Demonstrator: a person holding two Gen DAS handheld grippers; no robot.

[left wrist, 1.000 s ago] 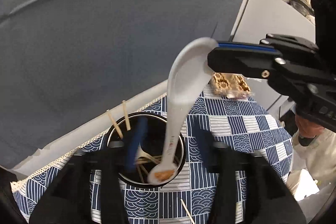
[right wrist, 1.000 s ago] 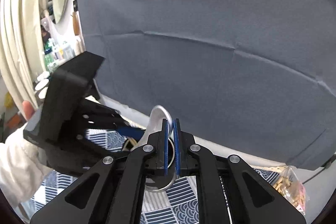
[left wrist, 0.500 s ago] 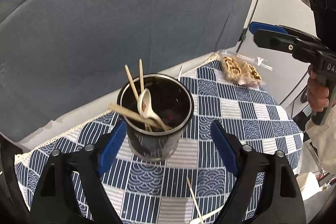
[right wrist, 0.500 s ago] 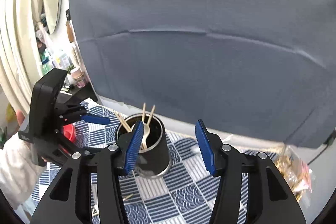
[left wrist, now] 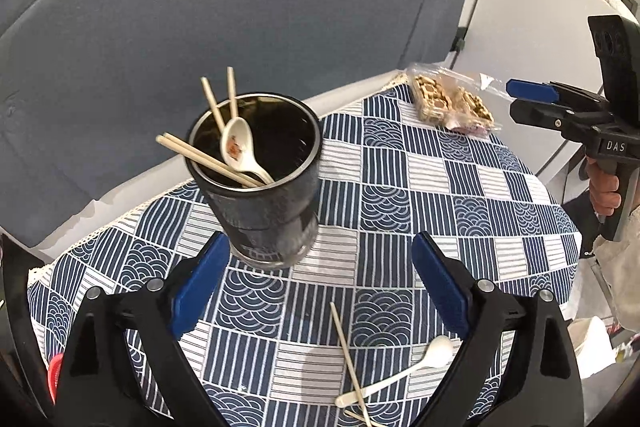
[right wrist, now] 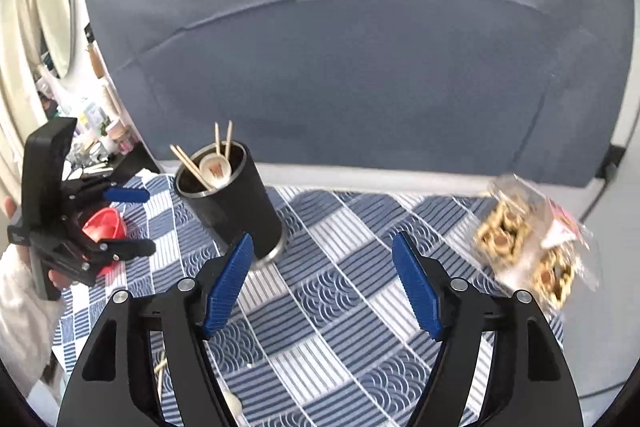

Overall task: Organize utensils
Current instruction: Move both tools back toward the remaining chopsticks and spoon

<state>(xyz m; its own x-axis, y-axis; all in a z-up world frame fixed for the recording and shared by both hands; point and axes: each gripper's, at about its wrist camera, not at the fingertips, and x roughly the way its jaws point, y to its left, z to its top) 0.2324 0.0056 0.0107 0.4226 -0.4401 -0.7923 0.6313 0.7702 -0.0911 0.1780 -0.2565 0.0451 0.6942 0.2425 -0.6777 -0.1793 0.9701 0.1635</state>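
Observation:
A black cylindrical holder stands on the blue patterned tablecloth. It holds a white ceramic spoon and several wooden chopsticks. My left gripper is open and empty just in front of the holder. My right gripper is open and empty, right of the holder; it also shows at the right edge of the left wrist view. A loose chopstick and a white plastic spoon lie on the cloth near me.
A clear bag of snacks lies at the table's far right edge. A red bowl sits at the left behind the left gripper. A grey backdrop stands behind the table.
My right gripper let go of the white ceramic spoon into the holder, opened, and drew back to the right. My left gripper opened and pulled back from the holder.

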